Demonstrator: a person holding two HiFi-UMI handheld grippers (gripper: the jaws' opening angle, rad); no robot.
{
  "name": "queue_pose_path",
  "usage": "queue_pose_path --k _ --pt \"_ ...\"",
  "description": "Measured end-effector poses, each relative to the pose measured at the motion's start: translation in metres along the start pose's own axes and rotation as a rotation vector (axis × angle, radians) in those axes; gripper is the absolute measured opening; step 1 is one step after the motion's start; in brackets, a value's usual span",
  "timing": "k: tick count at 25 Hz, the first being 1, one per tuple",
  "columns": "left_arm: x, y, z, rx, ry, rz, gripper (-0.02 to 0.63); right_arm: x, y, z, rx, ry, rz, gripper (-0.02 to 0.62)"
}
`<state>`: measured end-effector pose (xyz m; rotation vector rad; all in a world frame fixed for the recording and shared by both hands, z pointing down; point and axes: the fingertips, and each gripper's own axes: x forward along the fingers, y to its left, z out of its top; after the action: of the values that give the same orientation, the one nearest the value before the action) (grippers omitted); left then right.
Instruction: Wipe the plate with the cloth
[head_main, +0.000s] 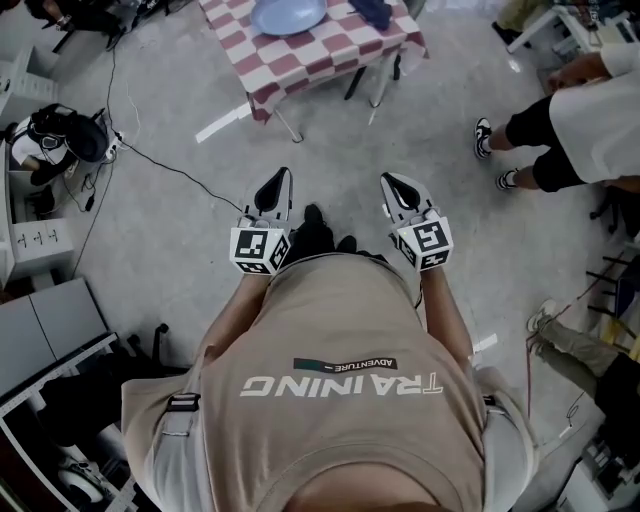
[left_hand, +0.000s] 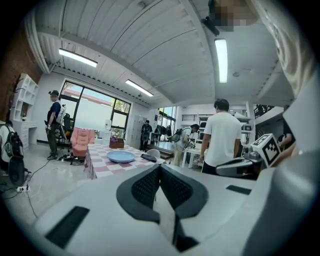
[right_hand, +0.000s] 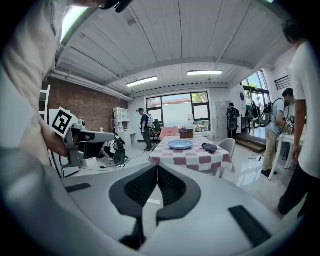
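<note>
Head view: approach step, left gripper and right gripper well short of checkered table bearing blue plate and dark cloth. Left gripper view: jaws together, empty. Right gripper view: likewise. Next: reach table, open over cloth.

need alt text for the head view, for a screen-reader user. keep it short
Looking down, a person in a tan shirt holds the left claw and right claw out ahead, both shut and empty, above a grey floor. Further ahead stands a checked table with a blue plate and a dark cloth on it; a bystander stands at the right.
</note>
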<state>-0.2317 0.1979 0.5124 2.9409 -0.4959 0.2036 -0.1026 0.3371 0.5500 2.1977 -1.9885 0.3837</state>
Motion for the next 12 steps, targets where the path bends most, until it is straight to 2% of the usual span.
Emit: queue_pose_path --k 7,12 --pt "0.045 0.012 0.007 0.029 0.006 -0.072 0.015 0.032 -0.031 0.011 0.005 0.002 -0.056 0.018" --pt "0.091 0.029 0.029 0.032 -0.008 -0.116 0.015 0.056 -0.055 0.028 0.010 0.010 -0.090 0.018"
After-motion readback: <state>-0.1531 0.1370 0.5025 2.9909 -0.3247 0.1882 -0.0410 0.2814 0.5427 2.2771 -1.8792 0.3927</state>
